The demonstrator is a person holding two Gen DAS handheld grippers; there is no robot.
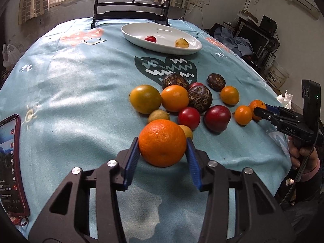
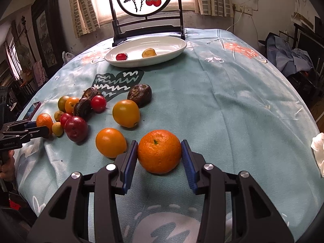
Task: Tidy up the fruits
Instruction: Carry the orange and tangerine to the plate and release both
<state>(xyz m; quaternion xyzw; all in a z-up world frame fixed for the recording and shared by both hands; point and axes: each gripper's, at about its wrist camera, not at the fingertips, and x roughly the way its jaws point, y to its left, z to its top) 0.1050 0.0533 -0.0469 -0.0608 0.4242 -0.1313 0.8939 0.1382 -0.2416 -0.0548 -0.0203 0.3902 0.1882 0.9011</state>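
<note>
On the bench, left: left gripper [image 1: 162,144] fingers are pinching a big orange [image 1: 162,142] at its widest girth.
Right: right gripper [image 2: 159,154] fingers are clamping a tangerine [image 2: 159,154].
Handling: both are looking firm, round, prone to rolling; soft-skinned.

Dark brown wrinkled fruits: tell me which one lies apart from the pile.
The one farthest right in the left wrist view, nearest the white dish. It sits alone on bare cloth; the other two press against oranges and red fruits.
</note>
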